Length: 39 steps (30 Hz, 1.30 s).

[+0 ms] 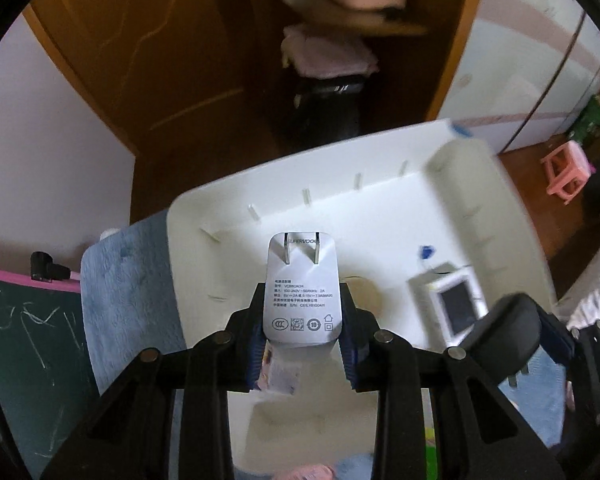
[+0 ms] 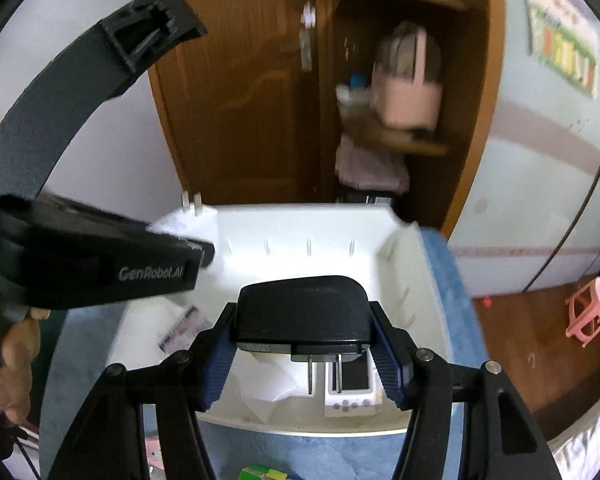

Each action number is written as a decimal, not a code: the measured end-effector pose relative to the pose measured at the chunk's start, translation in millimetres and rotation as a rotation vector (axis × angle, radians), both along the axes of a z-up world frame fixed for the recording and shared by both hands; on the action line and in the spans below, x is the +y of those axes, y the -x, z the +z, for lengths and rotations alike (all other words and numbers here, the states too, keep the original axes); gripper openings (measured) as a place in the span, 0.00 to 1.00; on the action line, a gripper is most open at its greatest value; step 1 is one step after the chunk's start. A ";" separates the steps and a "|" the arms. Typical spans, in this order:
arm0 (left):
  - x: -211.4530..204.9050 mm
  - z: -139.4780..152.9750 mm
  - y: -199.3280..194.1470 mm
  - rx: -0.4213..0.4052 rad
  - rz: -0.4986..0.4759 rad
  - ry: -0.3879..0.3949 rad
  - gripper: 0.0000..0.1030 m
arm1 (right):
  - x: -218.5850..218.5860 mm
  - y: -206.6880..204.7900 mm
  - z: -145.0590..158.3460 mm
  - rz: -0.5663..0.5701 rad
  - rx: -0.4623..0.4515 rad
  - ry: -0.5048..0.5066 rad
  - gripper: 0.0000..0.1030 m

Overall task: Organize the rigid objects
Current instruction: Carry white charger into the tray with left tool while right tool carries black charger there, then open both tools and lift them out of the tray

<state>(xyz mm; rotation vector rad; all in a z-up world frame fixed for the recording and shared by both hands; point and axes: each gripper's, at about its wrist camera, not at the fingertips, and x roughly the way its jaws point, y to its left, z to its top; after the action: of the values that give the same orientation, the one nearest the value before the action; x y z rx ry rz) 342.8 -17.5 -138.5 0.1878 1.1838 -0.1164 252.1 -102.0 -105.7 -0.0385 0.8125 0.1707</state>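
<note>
The white bin [image 1: 228, 200] sits on a blue fluffy mat [image 1: 128, 288], with a small white handheld game [image 2: 352, 396] already on its floor. Over it, the left gripper [image 1: 303, 344] has its fingers clamped on a white charger [image 1: 300, 292], prongs pointing away. The right gripper [image 2: 303, 356] pinches a black charger [image 2: 304, 312], prongs down. Both hang close together above the bin, so I'd worry they bump, or a dropped plug strikes the game's screen. The white charger reads "SUPERVOOC" with a CCC mark; the left gripper's body says "GenRobot.AI".
</note>
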 end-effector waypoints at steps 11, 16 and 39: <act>-4.0 -53.5 -17.7 0.110 0.019 -0.075 0.35 | 28.9 -32.4 -63.9 0.080 0.242 0.064 0.60; -8.9 -40.4 -12.0 0.083 -0.007 -0.050 0.56 | 25.8 -32.8 -74.7 0.081 0.274 0.078 0.68; 33.1 61.5 100.3 -0.094 0.064 0.065 0.69 | 3.7 46.0 -5.1 0.094 0.129 0.012 0.71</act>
<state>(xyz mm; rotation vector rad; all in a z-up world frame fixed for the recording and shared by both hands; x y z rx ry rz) 242.5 15.6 -76.9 0.0974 1.0896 -0.0889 206.1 -98.2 -110.7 -0.0777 0.9410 0.2592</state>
